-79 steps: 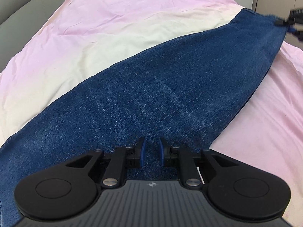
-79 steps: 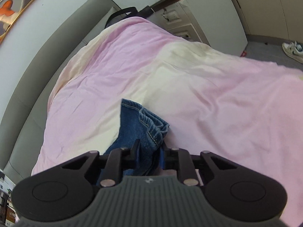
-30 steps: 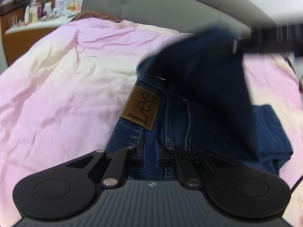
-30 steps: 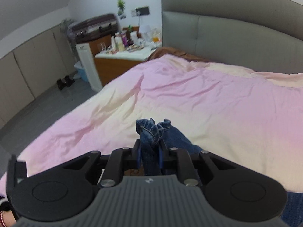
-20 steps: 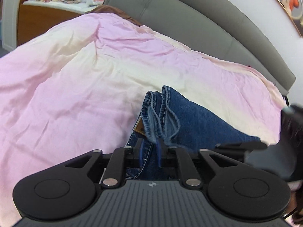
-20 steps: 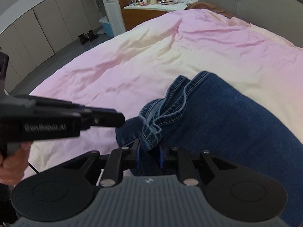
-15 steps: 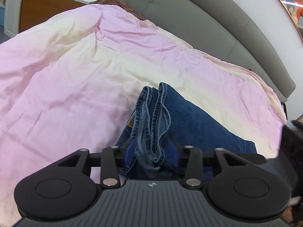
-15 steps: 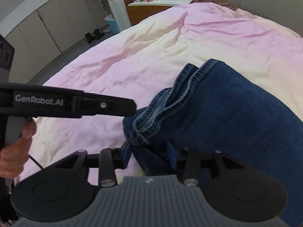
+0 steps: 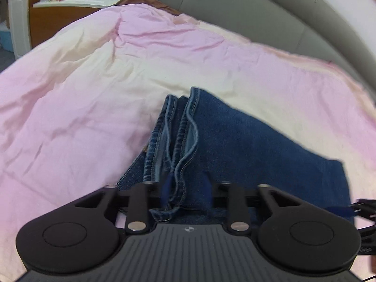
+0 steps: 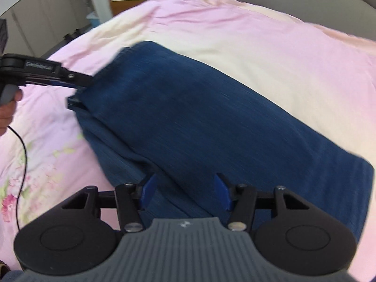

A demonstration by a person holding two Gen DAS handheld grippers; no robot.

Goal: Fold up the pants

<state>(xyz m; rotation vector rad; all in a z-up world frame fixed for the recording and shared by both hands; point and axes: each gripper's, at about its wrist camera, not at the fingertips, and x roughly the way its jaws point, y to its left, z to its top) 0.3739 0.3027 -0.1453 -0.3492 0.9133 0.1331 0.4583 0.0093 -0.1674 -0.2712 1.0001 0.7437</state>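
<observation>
Blue denim pants (image 9: 246, 145) lie folded over on the pink and cream bed cover. In the left wrist view the stacked hems and waistband (image 9: 178, 127) run up from between the fingers. My left gripper (image 9: 186, 188) is open, its blue pads on either side of the hem edge. In the right wrist view the folded pants (image 10: 199, 117) fill the middle. My right gripper (image 10: 185, 191) is wide open just above the denim. The left gripper also shows in the right wrist view (image 10: 70, 80) at the far corner of the fold.
The pink and cream duvet (image 9: 82, 82) covers the bed all around the pants. A grey padded headboard (image 9: 258, 11) stands behind. A wooden bedside counter (image 9: 58, 7) with bottles is at the far left. A floral sheet (image 10: 35, 164) shows at the bed's left.
Both grippers carried the leg hems over onto the waistband, then opened and let go. The right gripper has drawn back along the fold.
</observation>
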